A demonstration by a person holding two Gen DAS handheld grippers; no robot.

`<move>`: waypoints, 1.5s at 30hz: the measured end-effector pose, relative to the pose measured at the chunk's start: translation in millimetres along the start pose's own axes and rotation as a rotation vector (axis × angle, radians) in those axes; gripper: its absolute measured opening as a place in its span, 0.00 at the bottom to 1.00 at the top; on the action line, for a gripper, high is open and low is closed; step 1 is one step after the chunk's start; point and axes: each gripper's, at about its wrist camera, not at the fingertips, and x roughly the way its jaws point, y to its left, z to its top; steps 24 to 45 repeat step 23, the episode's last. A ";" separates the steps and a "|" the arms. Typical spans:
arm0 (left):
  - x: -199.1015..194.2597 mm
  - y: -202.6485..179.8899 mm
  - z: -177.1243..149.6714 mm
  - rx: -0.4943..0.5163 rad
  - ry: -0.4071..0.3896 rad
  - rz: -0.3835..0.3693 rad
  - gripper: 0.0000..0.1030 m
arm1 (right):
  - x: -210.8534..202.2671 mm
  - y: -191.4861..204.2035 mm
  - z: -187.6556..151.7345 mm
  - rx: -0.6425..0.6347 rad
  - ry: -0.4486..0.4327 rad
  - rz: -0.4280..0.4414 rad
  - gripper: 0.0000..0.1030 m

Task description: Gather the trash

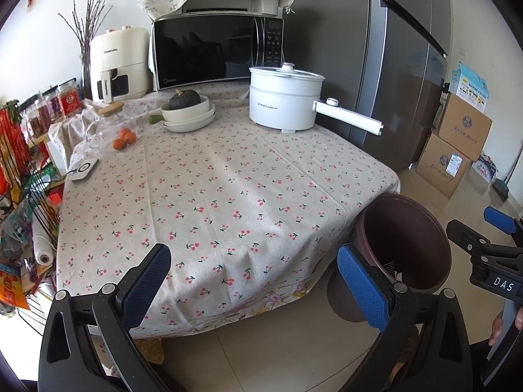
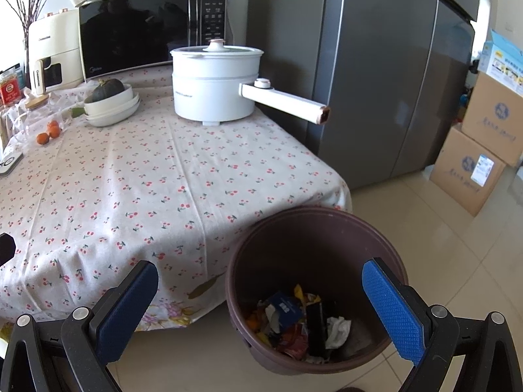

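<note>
Apparently the trash (image 2: pixel 300 323) lies in the bin (image 2: pixel 313 225) beside the desk (image 2: pixel 130 189); both hand-held grippers (image 1: pixel 258 281) (image 2: pixel 261 310) gape empty, so scan the cloth for strays before finishing.

You've got the bin (image 2: pixel 313 281) on the floor at the table's (image 2: pixel 130 189) near right corner, trash (image 2: pixel 294 323) lying in its bottom. On the table, the pot (image 2: pixel 214 81) sits far right, bowls (image 2: pixel 111 107) to its left, oranges (image 2: pixel 49 132) further left. Behind them stands the microwave (image 2: pixel 140 29), and the fridge (image 2: pixel 376 75) is right of it.
</note>
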 end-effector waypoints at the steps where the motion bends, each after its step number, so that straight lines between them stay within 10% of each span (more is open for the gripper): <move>1: 0.1 -0.1 0.0 0.001 0.000 0.002 1.00 | -0.1 -0.2 0.1 0.001 0.000 -0.001 0.99; 45: 5.4 8.7 2.6 -0.056 0.062 -0.038 1.00 | 3.3 -1.2 -1.4 0.005 0.018 -0.003 0.99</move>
